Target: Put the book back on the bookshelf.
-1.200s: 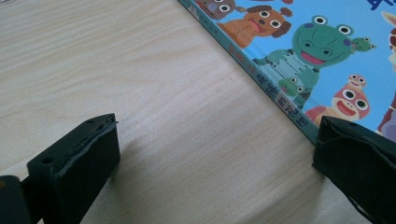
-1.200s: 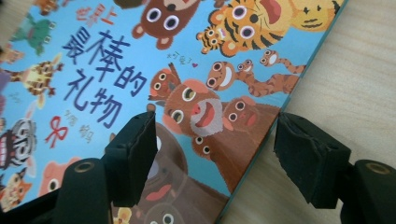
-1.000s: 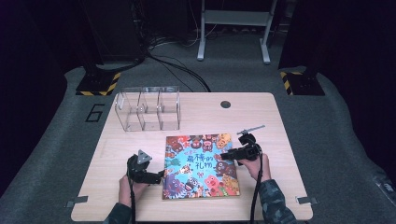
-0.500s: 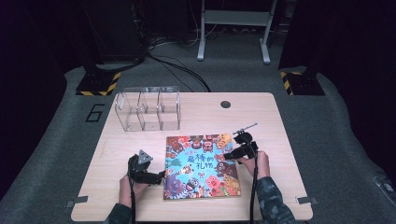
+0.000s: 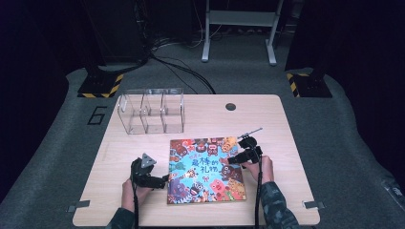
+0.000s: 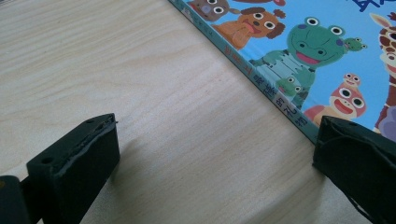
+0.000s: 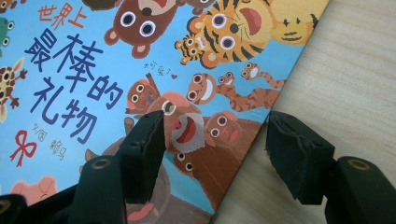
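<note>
Right gripper [image 5: 237, 159] has lowered slightly onto the book's [image 5: 205, 169] right edge, fingers parted astride it; left gripper [image 5: 162, 180], fingers open, rests on the worktop [image 5: 267, 119] beside the spine.

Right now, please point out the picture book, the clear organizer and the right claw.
picture book [image 5: 205, 169], high view, middle of its cover
clear organizer [image 5: 152, 112], high view, its middle compartment wall
right claw [image 7: 212, 140], right gripper view, midway between its fingertips, above the book's edge

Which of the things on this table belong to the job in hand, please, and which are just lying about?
In the job:
picture book
left hand-held gripper, open at its spine
right hand-held gripper, open over its right edge

Lying about:
clear three-compartment organiser
</note>
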{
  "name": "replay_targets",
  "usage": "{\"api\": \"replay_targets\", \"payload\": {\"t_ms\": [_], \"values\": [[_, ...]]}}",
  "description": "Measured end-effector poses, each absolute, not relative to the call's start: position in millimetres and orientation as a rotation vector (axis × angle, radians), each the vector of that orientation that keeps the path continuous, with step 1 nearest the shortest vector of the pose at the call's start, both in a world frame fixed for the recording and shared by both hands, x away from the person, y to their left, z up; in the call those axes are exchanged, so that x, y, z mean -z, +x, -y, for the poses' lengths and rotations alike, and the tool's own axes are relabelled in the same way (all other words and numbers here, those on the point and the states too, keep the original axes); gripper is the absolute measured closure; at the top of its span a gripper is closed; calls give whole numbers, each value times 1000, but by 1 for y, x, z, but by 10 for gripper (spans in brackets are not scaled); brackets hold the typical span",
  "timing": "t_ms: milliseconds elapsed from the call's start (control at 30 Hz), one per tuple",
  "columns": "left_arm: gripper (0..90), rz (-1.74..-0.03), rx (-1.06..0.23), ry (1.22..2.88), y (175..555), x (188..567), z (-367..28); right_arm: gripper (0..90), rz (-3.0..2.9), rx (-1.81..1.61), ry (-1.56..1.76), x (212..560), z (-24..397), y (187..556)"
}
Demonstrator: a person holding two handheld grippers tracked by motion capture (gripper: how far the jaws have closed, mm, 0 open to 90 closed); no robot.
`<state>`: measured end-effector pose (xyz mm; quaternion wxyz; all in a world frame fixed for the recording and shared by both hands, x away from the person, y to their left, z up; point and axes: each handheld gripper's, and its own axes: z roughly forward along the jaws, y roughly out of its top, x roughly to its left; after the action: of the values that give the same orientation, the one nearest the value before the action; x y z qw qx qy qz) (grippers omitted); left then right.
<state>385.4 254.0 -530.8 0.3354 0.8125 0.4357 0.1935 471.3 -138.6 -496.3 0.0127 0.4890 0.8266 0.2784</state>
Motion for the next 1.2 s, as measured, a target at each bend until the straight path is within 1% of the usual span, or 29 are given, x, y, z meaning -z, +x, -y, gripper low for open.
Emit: {"api": "replay_targets", "payload": {"t_ms": [433, 633, 767, 833, 967, 1100, 1200], "values": [[2, -1137, -505, 2119, 385, 531, -254, 396, -2592, -991, 1583, 498, 147, 473], [3, -1136, -506, 2121, 386, 531, -254, 437, -2597, -1082, 1568, 486, 150, 468], [3, -1135, -504, 2125, 385, 531, -254, 434, -2594, -1117, 1536, 475, 148, 466], [2, -1137, -504, 2119, 385, 531, -254, 423, -2588, -1127, 1531, 473, 146, 467], [2, -1134, -504, 2123, 385, 531, -254, 355, -2630, -1128, 1500, 472, 139, 467], [2, -1128, -503, 2126, 386, 531, -255, 347, -2620, -1136, 1462, 469, 138, 465], [3, -1131, -504, 2118, 386, 531, -254, 303, -2611, -1161, 1457, 464, 135, 463]]}}
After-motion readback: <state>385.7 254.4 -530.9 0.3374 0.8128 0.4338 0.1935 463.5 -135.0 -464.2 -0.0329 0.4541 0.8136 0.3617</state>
